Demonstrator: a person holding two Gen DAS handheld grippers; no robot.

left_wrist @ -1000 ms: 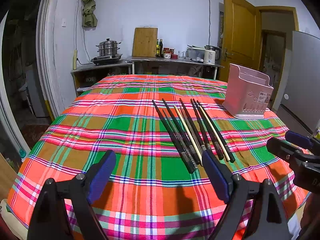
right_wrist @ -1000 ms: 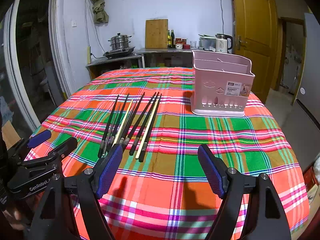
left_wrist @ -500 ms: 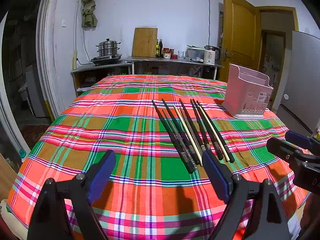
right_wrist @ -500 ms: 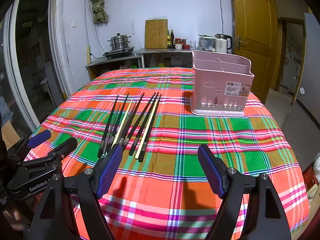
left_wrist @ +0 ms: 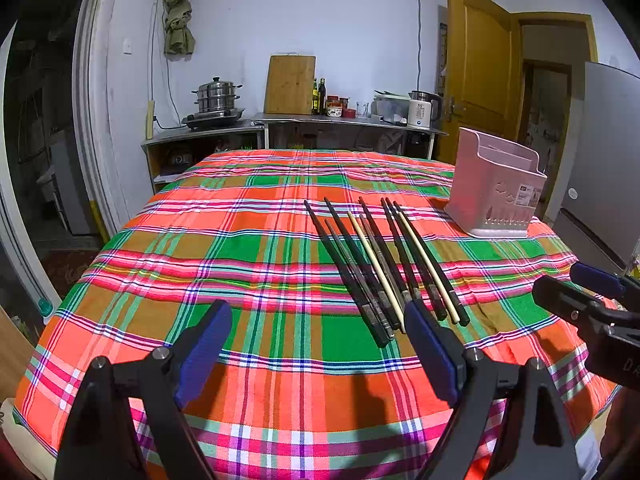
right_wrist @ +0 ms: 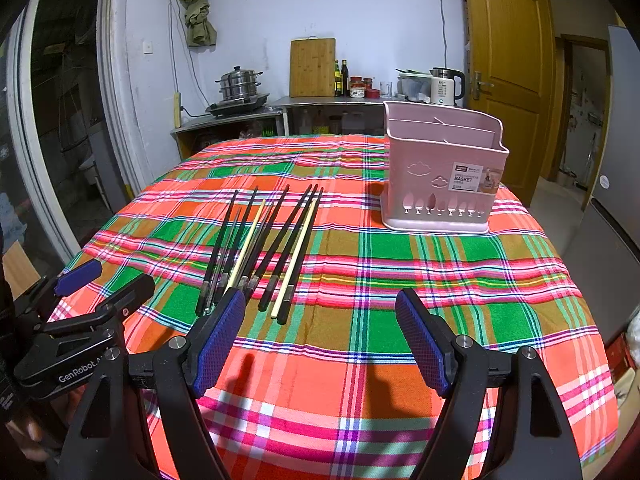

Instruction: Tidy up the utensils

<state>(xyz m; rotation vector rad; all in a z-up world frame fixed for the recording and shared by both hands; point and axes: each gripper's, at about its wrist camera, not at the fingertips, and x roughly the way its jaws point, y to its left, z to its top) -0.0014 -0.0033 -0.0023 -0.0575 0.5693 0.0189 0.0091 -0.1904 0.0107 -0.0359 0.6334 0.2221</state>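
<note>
On the plaid tablecloth point(left_wrist: 248, 264), left wrist view: a row of chopsticks point(left_wrist: 384, 268) lies side by side, mostly black with two pale ones among them, near ends toward the camera. The pink utensil basket point(left_wrist: 496, 188) stands upright beyond and to the right of the chopsticks, well apart from them, nothing visible inside. Left gripper point(left_wrist: 318, 342) hangs above the cloth on the near side of the chopsticks — jaws wide apart, nothing between them; its right blue pad point(left_wrist: 430, 350) overlaps the nearest chopstick ends in the picture, contact not determinable. The right gripper point(left_wrist: 580, 300) shows at the frame's right edge, near side of the chopsticks.

Right wrist view: right gripper point(right_wrist: 320, 336) likewise spread wide and empty, just short of the chopsticks' point(right_wrist: 264, 248) near ends. Basket point(right_wrist: 440, 172) stands right of and beyond the chopsticks, dividers visible at its top. Left gripper point(right_wrist: 92, 292) sits to the chopsticks' left — its jaws appear apart.
</note>
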